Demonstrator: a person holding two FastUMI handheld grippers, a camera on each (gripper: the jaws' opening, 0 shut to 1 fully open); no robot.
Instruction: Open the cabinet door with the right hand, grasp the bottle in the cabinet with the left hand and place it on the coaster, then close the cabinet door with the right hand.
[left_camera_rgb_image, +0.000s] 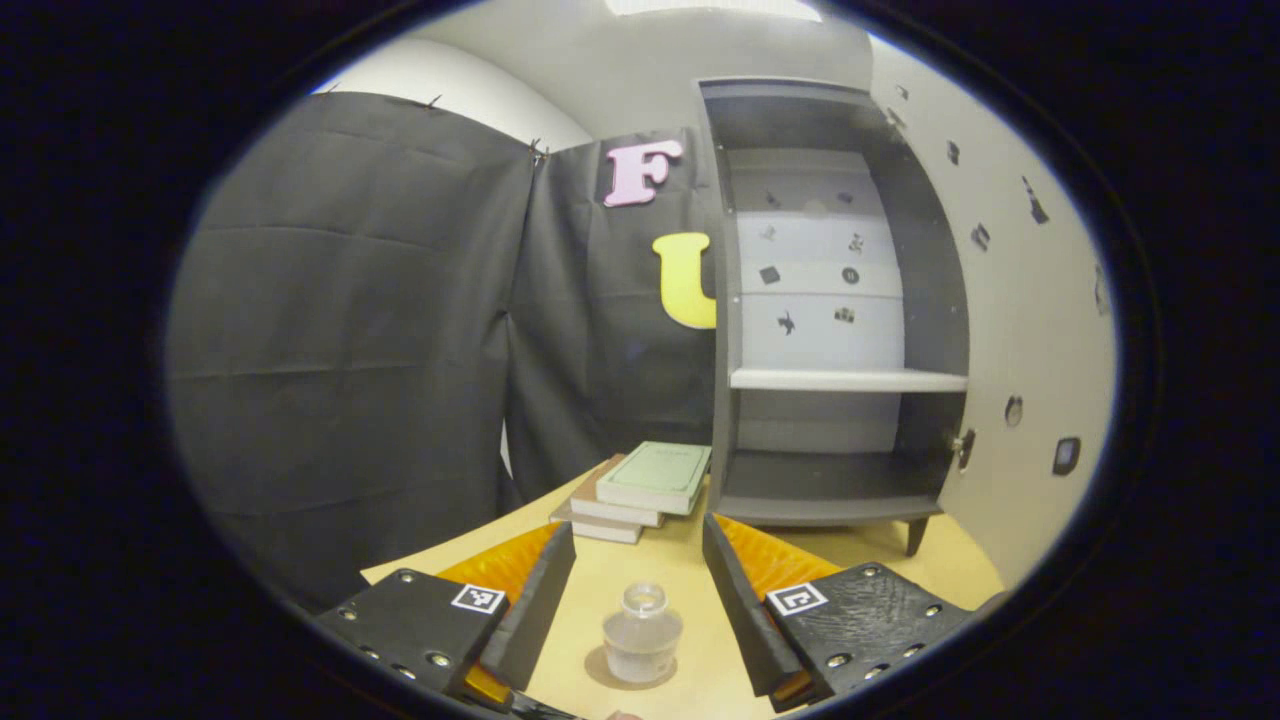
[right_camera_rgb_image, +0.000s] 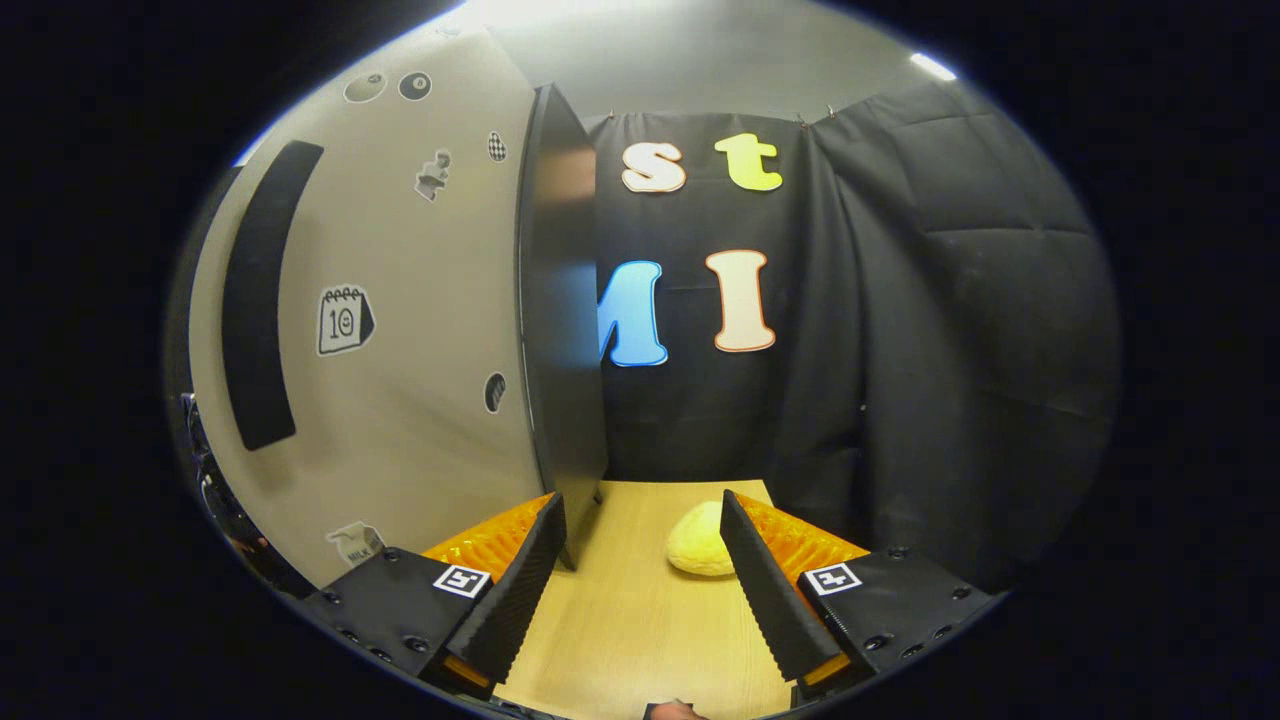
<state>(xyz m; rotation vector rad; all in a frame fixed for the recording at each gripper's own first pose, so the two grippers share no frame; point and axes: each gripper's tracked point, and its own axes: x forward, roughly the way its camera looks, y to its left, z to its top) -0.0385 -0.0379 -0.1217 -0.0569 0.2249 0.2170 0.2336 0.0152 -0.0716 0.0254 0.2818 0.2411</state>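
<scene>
Now bottle (left_camera_rgb_image: 642, 633) rests on coaster (left_camera_rgb_image: 600, 672) between open left gripper (left_camera_rgb_image: 640, 600) — open right gripper (right_camera_rgb_image: 645, 590) must close door (right_camera_rgb_image: 400, 330).

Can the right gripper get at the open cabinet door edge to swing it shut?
Probably yes: the right gripper is open, and the cabinet door edge stands just ahead of its fingers, nothing between.

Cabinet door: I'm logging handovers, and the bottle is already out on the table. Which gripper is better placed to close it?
Right. The right gripper is open at the cabinet door's edge; the left gripper is open around the bottle.
</scene>
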